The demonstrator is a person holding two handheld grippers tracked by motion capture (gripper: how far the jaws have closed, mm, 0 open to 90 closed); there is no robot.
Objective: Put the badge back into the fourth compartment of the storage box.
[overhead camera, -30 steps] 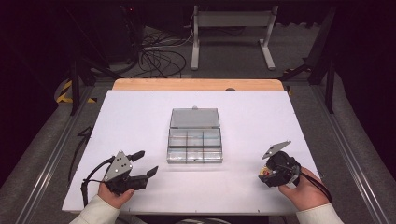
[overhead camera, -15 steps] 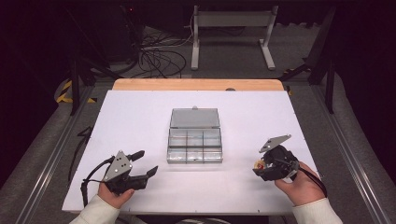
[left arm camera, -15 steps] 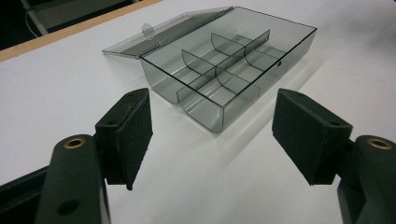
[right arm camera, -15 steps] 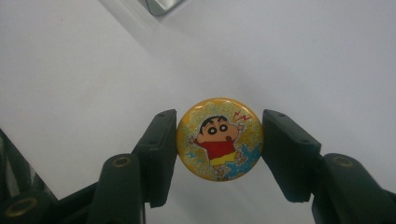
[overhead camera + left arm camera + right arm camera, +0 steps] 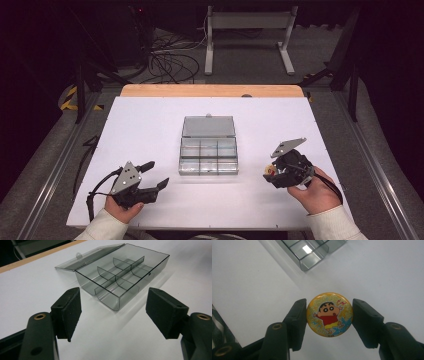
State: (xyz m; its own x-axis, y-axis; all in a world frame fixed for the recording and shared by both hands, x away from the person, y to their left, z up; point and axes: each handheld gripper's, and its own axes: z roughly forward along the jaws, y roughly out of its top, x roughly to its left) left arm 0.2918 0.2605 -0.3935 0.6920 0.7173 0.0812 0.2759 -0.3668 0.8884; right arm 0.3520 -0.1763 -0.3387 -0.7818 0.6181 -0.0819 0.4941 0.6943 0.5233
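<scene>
A clear smoky plastic organizer box (image 5: 208, 156) with several compartments lies mid-table, its lid (image 5: 208, 126) flat open behind it. In the left gripper view the box (image 5: 122, 275) sits ahead of my left gripper (image 5: 115, 312), which is open with nothing between its pads. That left gripper (image 5: 149, 175) rests on the table at the front left. My right gripper (image 5: 270, 172) hovers at the front right of the box, raised off the table. It is shut on a round yellow cartoon badge (image 5: 329, 314), gripped by its edges; the badge (image 5: 270, 169) faces the gripper's camera.
The white table top (image 5: 150, 125) has a wooden strip (image 5: 210, 90) along its far edge. Cables (image 5: 165, 60) and a metal stand (image 5: 250, 30) lie on the dark floor beyond. A corner of the box (image 5: 312, 255) shows above the badge.
My right gripper has risen and drifted left toward the box with the badge in it. The left gripper has stayed put.
</scene>
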